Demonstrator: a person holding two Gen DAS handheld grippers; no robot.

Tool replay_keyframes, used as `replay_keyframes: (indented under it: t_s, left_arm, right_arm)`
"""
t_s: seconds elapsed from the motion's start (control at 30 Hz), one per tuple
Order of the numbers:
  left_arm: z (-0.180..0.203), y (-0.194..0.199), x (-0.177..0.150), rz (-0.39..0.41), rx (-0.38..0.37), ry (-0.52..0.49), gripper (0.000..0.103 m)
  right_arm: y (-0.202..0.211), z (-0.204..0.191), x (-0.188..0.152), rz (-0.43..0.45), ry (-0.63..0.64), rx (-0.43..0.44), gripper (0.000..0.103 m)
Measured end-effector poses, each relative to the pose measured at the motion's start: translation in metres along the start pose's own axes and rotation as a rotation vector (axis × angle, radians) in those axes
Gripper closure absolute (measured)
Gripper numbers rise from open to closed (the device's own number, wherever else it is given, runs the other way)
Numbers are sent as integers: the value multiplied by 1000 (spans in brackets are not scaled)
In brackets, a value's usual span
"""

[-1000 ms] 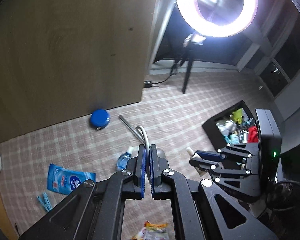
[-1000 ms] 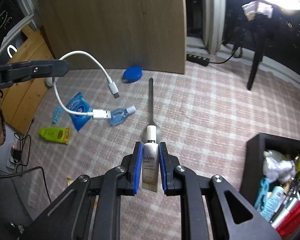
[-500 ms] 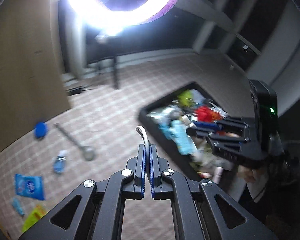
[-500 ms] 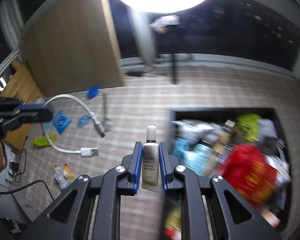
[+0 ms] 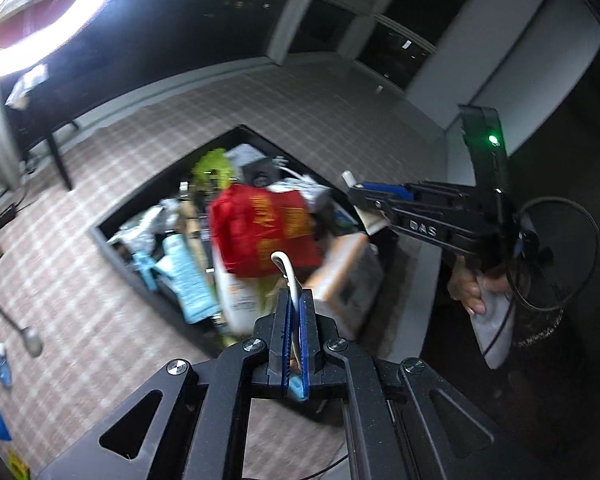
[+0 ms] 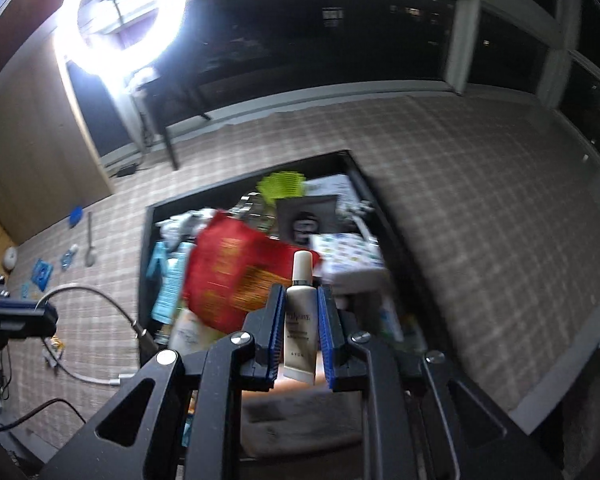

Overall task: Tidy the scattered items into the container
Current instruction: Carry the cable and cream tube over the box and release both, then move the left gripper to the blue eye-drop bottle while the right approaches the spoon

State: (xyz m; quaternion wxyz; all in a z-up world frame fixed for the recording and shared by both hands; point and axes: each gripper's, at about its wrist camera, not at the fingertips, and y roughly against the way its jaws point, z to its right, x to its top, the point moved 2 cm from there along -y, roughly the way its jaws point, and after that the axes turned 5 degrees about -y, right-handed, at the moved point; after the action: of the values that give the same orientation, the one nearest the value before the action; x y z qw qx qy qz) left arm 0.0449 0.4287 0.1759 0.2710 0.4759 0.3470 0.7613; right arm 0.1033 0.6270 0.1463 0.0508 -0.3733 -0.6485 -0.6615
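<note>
Both hands just swung from the scattered stuff over to the black bin (image 6: pixel 148 280). L gripper (image 5: pixel 295 300) clamped on white cable (image 5: pixel 286 268), R gripper (image 6: pixel 299 304) clamped on cream tube (image 6: pixel 300 312), both now above the full bin. Drop looks next; spoon (image 6: pixel 89 240) etc. still on floor far left.

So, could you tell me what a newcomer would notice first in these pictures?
Probably the glaring ring light at upper left, then the black bin on the checked carpet, crammed with clutter under a bright red bag. Next come the held items: the right gripper shut on a white tube and the left gripper shut on a white cable, both over the bin.
</note>
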Motion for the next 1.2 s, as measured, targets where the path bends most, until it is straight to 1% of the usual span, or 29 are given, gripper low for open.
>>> replay_keyframes:
  t_s: [0.07,0.1,0.13,0.17,0.2,0.23,0.33,0.4,0.53,0.73,0.93,1.2]
  left_arm:
    - [8,-8,2,-5,9,-20,98]
    - [10,-13,4,-9,34,-23,94]
    - [9,-22,4,-32,89,-25,73]
    - [8,-27,4,-41,110,-22,58]
    - [4,-30,3,-38,119,-10,58]
    - [1,-32,2,-41,122,0,60]
    - [-7,-34,-4,-50,141,6,60]
    - [-11,-32,-6,-49,168,4,60]
    - [-21,-24,-11,-42,177,19,60]
    - [-46,-16,-22,-36,213,91,60]
    - [-79,0,-41,-26,263,158,60]
    - [-152,36,-82,-27,389,275,60]
  right_arm:
    - [1,9,-2,1,-15,-11,87]
    - [0,12,-2,3,-19,-12,86]
    - [0,14,-2,7,-16,-16,85]
    - [-2,16,-3,5,-13,-34,81]
    - [-4,18,-3,-3,-15,-62,66]
    - [-4,19,-3,-1,-23,-77,60]
    - [-1,19,-5,17,-22,-66,60]
    - [1,17,-5,22,-19,-66,59]
    - [1,13,-4,18,-26,-49,59]
    - [-2,-8,0,14,9,-21,59]
    - [-12,-46,4,-11,81,27,59]
    - [-32,-127,9,-55,219,120,59]
